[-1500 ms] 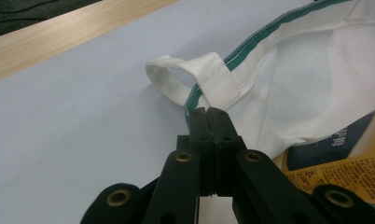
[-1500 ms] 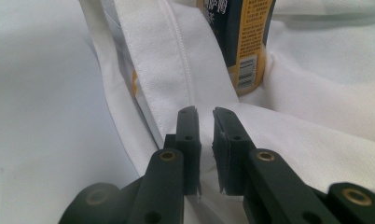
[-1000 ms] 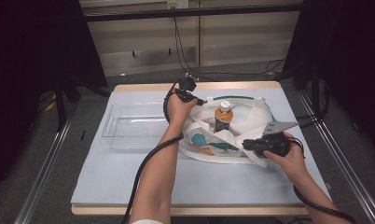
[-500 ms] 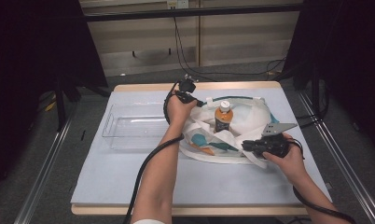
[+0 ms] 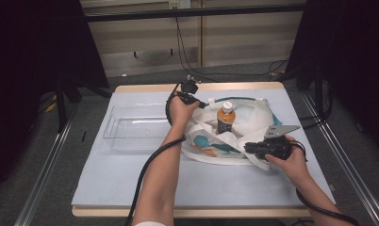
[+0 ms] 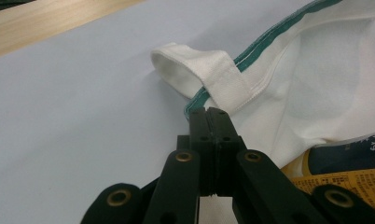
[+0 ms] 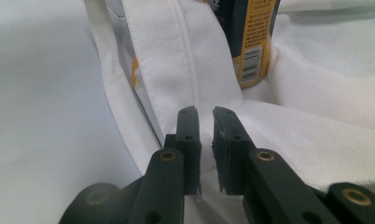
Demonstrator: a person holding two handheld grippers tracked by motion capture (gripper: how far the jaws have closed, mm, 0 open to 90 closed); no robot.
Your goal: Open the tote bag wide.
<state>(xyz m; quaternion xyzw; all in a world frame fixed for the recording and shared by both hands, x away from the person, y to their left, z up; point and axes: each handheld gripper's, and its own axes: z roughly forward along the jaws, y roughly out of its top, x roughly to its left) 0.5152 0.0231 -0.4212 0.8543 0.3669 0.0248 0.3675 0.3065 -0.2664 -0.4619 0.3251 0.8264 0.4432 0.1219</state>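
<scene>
A white tote bag [image 5: 256, 117] with teal trim lies open on the mat, and an orange bottle [image 5: 225, 120] with a white cap stands inside it. My left gripper [image 5: 204, 104] is at the bag's far-left rim. Its jaws are shut on the teal-edged rim [image 6: 195, 105] just below a white handle loop [image 6: 199, 70], and the bottle's label [image 6: 349, 172] shows at lower right. My right gripper [image 5: 248, 148] is at the bag's near side. In the right gripper view my right gripper [image 7: 204, 112] is open by a narrow gap over the white cloth [image 7: 316, 140], beside a stitched strap [image 7: 176, 60] and below the bottle [image 7: 251, 42].
A clear plastic tray [image 5: 135, 127] sits on the pale mat [image 5: 131, 179] to the left of the bag. Wooden table edges [image 5: 145, 88] border the mat, and metal rails run along both sides. Cables trail from both grippers.
My right hand has shifted slightly toward the near edge. The left gripper, the bag and the bottle have stayed put.
</scene>
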